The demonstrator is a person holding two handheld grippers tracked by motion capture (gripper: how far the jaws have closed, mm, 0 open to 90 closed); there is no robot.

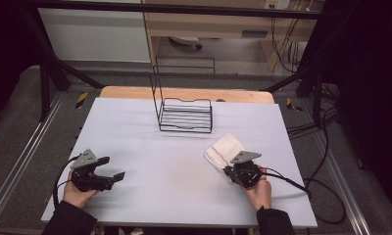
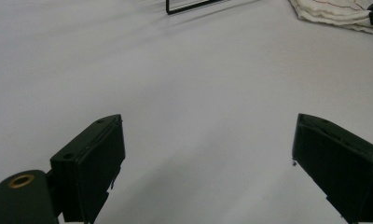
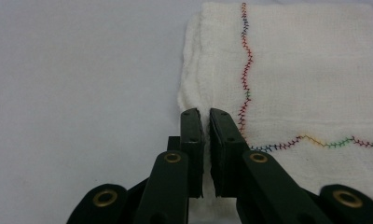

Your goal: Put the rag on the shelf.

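The right gripper (image 3: 206,116) is clenched over the near edge of the folded white cloth (image 3: 296,84), though a pinch cannot be confirmed. The left gripper (image 2: 208,154) rests released on the table (image 1: 150,147).

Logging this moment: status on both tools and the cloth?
Left tool open, over bare table. Right tool shut on folded white cloth. Wire rack well clear.

No legible text, label, brand, number or sign on any item: the white cloth (image 3: 287,74) carries only multicoloured zigzag stitching, no lettering; the yellow-and-black hazard-stripe markers (image 1: 81,99) on the floor frame beside the table bear stripes alone, with no wording.
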